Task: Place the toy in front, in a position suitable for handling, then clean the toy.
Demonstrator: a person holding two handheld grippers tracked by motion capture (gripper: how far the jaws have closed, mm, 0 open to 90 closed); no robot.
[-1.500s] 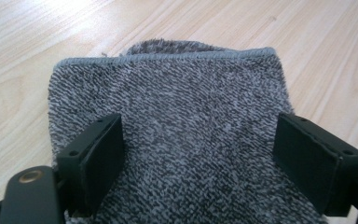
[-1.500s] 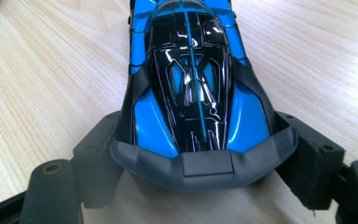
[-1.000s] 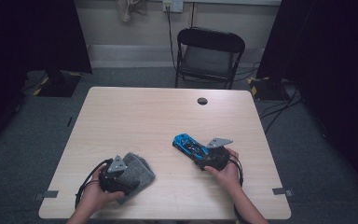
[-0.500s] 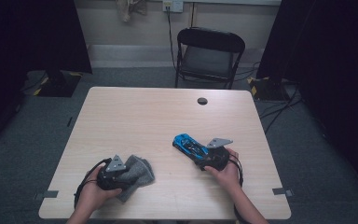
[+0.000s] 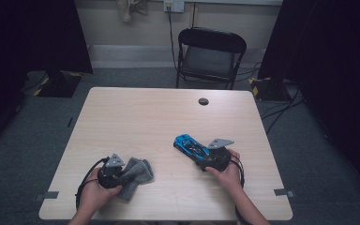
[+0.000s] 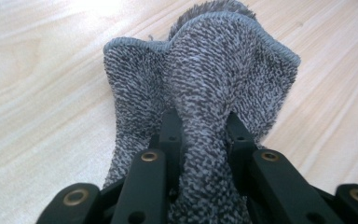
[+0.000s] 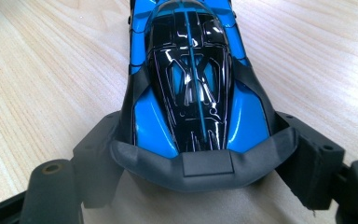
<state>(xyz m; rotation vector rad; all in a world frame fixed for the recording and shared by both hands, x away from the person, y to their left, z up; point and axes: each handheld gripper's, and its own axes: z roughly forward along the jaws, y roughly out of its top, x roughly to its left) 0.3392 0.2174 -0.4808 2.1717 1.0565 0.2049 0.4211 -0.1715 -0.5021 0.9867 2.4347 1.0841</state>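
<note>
Left hand-held gripper (image 6: 200, 140) just clenched on grey cloth (image 6: 205, 70), right hand-held gripper (image 7: 200, 140) grasping blue toy car (image 7: 191, 79)

1 grey cloth (image 5: 136, 174), 1 blue toy car (image 5: 191, 146), 1 chair (image 5: 210, 57), 1 small black disc (image 5: 203, 101), 2 hand-held grippers.

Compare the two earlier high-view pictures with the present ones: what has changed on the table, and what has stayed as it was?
The left gripper has just been closing its jaws and now pinches a fold of the grey cloth, which has bunched up slightly. Neither hand has shifted. The right gripper holds the blue toy car at one end as before, and the car lies in the same place on the table.
</note>
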